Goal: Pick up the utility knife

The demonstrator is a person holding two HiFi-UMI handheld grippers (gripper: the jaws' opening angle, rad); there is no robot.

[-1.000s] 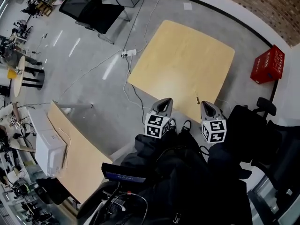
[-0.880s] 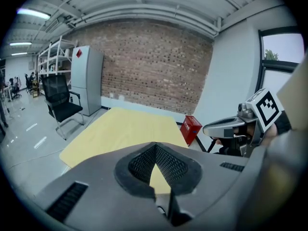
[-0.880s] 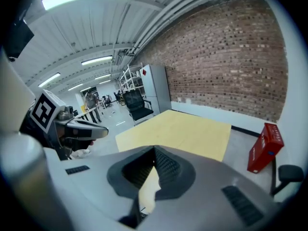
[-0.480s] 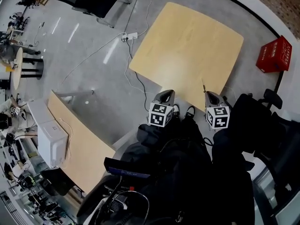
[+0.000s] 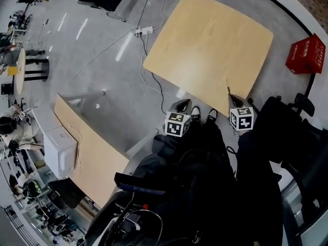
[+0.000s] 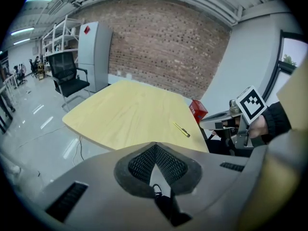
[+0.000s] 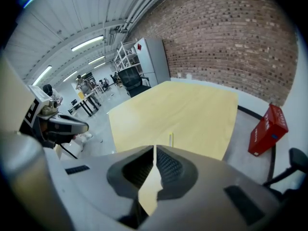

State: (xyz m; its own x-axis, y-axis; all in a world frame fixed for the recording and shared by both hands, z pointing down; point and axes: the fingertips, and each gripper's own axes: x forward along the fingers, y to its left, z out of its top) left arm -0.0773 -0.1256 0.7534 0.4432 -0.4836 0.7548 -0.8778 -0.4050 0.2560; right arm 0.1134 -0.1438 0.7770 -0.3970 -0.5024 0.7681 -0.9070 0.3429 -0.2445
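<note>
1. Step in hand: the approach. We're standing off the near edge of the counter (image 5: 205, 40), with nothing picked up yet.
2. The utility knife (image 5: 228, 89) is a thin yellow stick lying flat on the counter, just inside the near edge and toward the near-right corner.
3. The right gripper (image 5: 233, 100) sits at the counter's near edge, just short of the knife and roughly in line with its length. Its jaws are closed to a hairline slit with nothing between them.
4. The left gripper (image 5: 181, 103) is off the same near edge, further toward the counter's left end and over the floor. Its jaw tips are together and it holds nothing.
5. Our read on the next move: the right gripper is the obvious one to use. It needs to open its jaws first, then go forward and down to the counter top, straddle the handle across its narrow width, and close.
6. Risk: the knife is thin and lies flat, so the jaws must get low on the counter. A shallow bite could skid it along the top.
</note>
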